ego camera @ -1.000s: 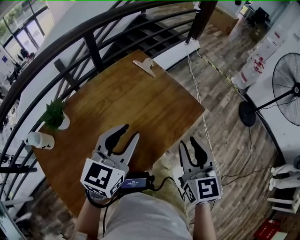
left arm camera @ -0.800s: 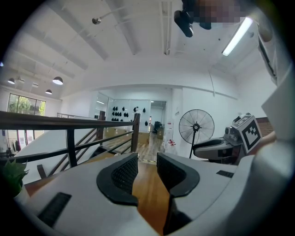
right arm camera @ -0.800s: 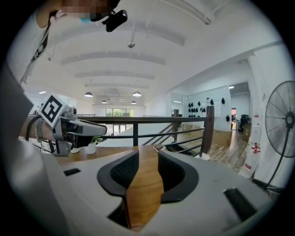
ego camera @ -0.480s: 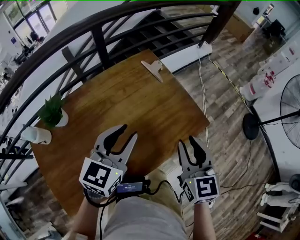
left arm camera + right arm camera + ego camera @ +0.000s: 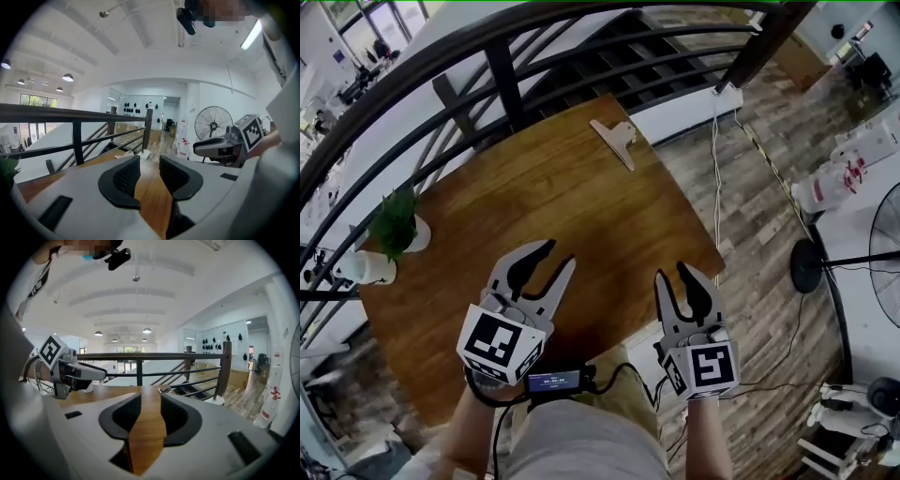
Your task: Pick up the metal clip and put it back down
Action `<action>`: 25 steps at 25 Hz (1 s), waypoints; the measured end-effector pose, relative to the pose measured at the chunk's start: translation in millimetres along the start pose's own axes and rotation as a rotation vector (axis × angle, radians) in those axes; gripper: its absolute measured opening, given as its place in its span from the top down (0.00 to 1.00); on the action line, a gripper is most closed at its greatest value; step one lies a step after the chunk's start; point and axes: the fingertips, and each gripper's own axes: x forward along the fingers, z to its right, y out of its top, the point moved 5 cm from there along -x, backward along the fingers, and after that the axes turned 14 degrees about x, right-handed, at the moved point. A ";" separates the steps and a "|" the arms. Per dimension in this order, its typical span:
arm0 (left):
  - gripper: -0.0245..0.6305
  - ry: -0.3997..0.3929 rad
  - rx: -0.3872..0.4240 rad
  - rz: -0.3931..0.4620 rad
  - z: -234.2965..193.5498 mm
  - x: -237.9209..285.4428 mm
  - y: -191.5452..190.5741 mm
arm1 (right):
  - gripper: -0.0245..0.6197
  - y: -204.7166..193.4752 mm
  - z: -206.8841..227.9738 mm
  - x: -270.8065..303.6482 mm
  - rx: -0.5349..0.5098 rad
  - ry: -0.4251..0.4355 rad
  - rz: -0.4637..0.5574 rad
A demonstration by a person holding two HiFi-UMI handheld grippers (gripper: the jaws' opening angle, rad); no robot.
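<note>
Both left hand-held gripper (image 5: 559,255) and right hand-held gripper (image 5: 672,274) gape, metal clip (image 5: 615,142) untouched.

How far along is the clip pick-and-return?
Done: nothing that shows; the metal clip lies flat at the far edge of the table. In hand: nothing. The left gripper and right gripper are both open and empty at the near edge, well short of the clip. Left: reach across, grip, lift, set it back down.
</note>
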 end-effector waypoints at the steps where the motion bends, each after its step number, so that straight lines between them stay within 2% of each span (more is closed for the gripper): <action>1: 0.76 0.003 -0.003 -0.003 -2.7 4.6 -1.4 | 0.75 0.9 2.9 6.8 0.000 0.005 -0.002; 25: 0.76 0.092 -0.062 -0.080 -53.2 99.7 -43.4 | 0.75 -2.3 62.8 153.0 -0.002 0.117 -0.114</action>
